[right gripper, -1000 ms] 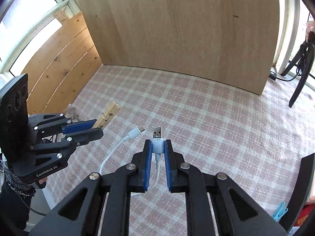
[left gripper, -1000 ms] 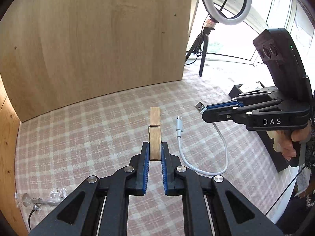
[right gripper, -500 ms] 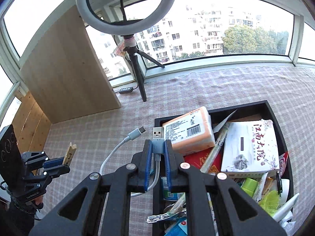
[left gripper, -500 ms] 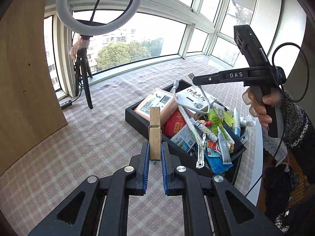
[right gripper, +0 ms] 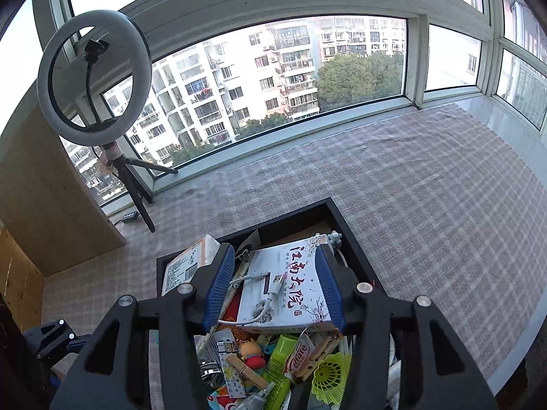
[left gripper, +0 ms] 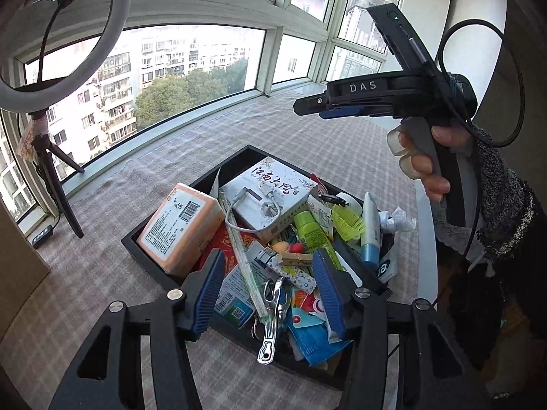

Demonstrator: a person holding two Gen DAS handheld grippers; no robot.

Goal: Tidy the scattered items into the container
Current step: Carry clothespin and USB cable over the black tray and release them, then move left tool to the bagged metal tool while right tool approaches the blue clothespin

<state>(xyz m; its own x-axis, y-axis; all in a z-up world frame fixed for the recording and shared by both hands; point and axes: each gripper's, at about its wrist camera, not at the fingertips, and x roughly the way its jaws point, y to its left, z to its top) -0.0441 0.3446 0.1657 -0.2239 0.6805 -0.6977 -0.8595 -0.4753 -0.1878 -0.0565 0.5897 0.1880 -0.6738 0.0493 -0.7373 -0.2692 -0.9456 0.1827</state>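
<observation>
Honestly, both grippers – left gripper and right gripper – are opening, nothing pinched; the USB cable looks light and floppy – grab its stiff plug, while the wooden clothespin is rigid.

Both hand-held grippers opening (nothing betw. pads).

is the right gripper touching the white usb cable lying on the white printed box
Apart. Right wrist view: the right gripper is opening, pads clear of the white USB cable on the box.
</observation>
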